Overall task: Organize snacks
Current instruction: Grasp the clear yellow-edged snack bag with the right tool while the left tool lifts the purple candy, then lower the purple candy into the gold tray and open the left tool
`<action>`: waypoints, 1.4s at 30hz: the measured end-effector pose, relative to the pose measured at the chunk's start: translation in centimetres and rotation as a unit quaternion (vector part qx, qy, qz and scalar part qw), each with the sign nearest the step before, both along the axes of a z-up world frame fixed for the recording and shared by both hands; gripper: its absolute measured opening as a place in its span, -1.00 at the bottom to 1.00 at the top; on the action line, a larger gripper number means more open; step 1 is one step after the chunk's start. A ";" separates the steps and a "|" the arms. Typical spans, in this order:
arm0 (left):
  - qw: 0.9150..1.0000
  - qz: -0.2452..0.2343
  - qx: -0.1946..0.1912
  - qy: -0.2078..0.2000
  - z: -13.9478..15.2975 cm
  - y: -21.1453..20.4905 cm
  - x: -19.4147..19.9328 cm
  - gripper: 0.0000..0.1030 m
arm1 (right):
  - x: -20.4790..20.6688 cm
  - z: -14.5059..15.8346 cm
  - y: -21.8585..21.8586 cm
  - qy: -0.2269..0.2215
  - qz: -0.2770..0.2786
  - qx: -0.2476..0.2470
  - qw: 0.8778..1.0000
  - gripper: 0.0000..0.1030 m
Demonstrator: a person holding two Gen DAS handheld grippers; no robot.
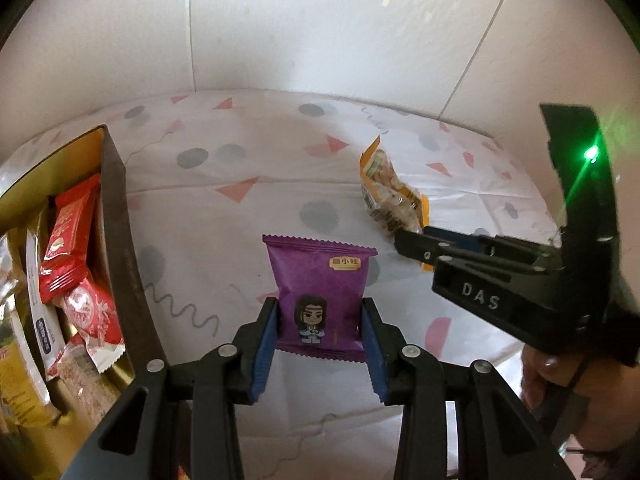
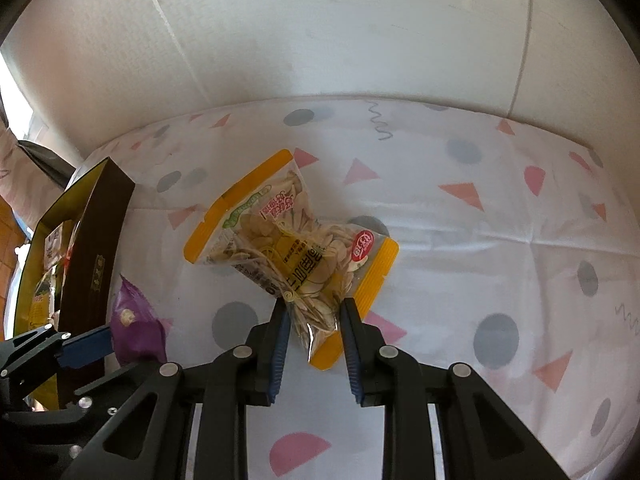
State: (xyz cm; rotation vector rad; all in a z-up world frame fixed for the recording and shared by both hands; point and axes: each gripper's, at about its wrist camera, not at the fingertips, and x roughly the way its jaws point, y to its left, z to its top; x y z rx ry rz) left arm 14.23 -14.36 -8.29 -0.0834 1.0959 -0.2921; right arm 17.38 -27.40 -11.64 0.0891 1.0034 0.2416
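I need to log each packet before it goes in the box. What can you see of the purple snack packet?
The purple snack packet is a small, puffy foil-like pillow pouch with crimped zigzag ends, a gold label near its top and a cartoon figure low on its front. It stands upright between the left claw, whose blue pads press its two sides, above the patterned cloth, just right of the box.

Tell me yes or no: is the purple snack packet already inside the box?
No. The purple snack packet stands on the patterned cloth between the left gripper fingers, outside the box of snacks.
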 end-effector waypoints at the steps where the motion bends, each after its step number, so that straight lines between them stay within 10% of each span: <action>1: 1.000 0.000 -0.003 -0.001 0.2 0.1 -0.1 -0.22 | 0.1 0.0 0.0 0.000 -0.001 0.000 1.000 -0.51; 25: 0.992 0.109 -0.053 -0.019 4.6 12.9 -6.9 -0.22 | -1.2 -0.6 -0.1 0.005 -0.040 0.043 0.998 -0.54; 42: 0.997 0.052 0.034 0.045 1.9 21.0 -9.2 -0.21 | -1.3 -0.7 0.3 0.007 -0.048 0.041 0.998 -0.54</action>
